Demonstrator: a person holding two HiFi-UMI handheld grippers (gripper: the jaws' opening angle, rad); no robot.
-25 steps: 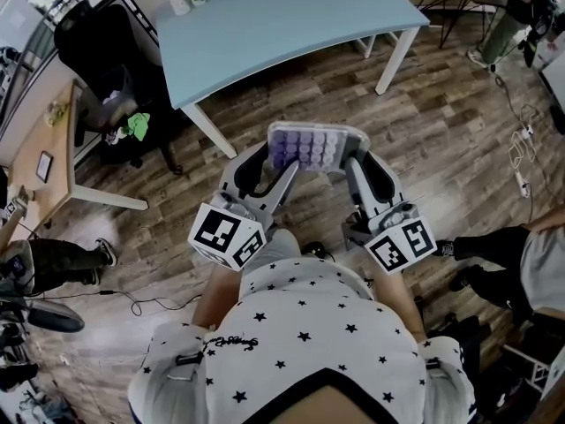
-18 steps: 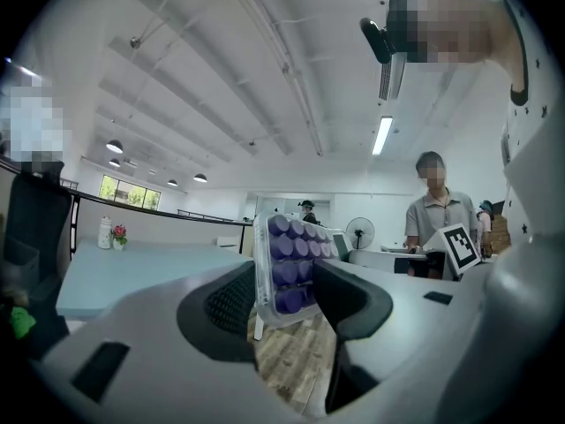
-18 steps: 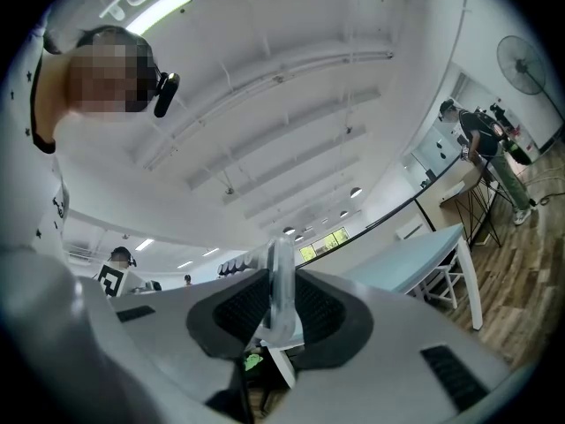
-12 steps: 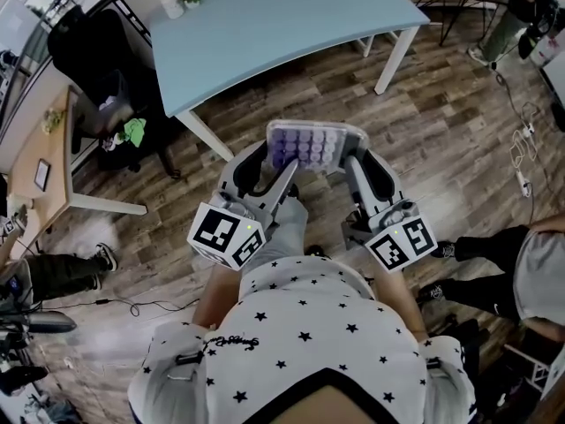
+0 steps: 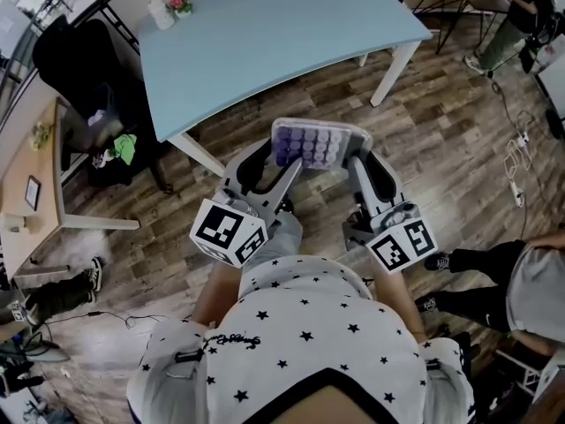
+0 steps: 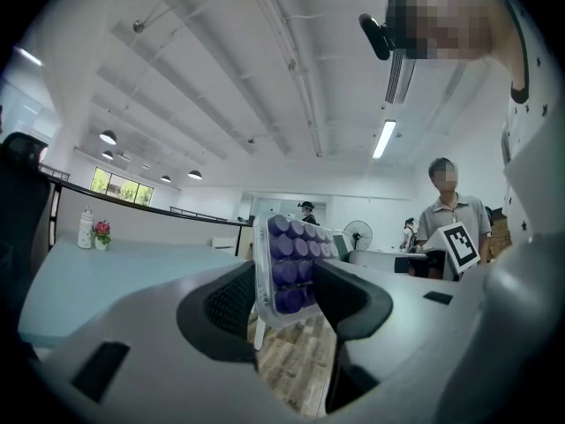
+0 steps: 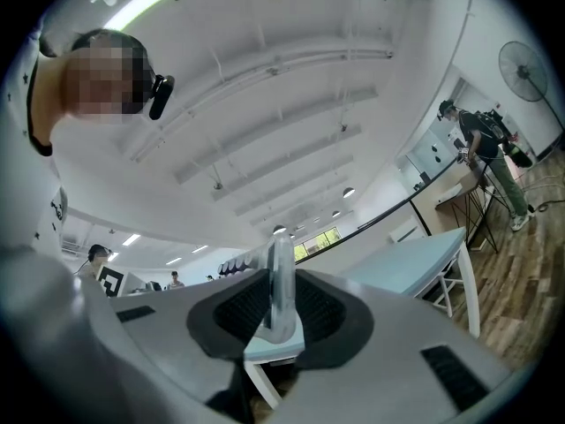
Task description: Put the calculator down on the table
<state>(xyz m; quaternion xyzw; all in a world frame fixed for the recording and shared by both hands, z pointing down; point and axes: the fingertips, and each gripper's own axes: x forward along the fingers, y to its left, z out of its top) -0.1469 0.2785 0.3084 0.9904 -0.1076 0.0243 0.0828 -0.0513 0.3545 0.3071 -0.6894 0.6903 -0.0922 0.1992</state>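
Observation:
The calculator (image 5: 318,144) is a white slab with rows of purple buttons. It hangs level over the wooden floor, just short of the light blue table (image 5: 265,34). My left gripper (image 5: 284,159) is shut on its left edge and my right gripper (image 5: 353,159) is shut on its right edge. In the left gripper view the calculator (image 6: 291,268) stands between the dark pads (image 6: 231,303) with its buttons facing the camera. The right gripper view shows the calculator (image 7: 281,281) edge-on, pinched between the right gripper's pads (image 7: 313,312).
A black chair (image 5: 79,69) with a green cloth (image 5: 124,148) stands left of the table. A small flower pot (image 5: 179,3) and a white bottle (image 5: 159,11) sit at the table's far left corner. A wooden desk (image 5: 26,175) is at the left, and a seated person (image 5: 521,281) at the right.
Both grippers have carried the calculator forward toward the blue table, whose near edge now lies closer to it. The grip on both sides is unchanged.

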